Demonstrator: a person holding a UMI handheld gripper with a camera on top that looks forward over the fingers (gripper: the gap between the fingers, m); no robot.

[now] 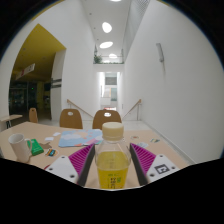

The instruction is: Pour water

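Note:
A clear plastic bottle (112, 160) with a pale cap and yellow liquid stands upright between my gripper's (113, 168) two fingers. The purple pads (82, 162) press against both its sides. The bottle's base is hidden below the view. A pale cup (20, 147) stands on the wooden table (150, 140), off to the left of the fingers and a little beyond them.
A green object (37, 147) and a light blue cloth (78, 139) lie on the table left of the bottle. Two wooden chairs (72, 118) stand beyond the table's far edge. A long white corridor with a staircase stretches behind.

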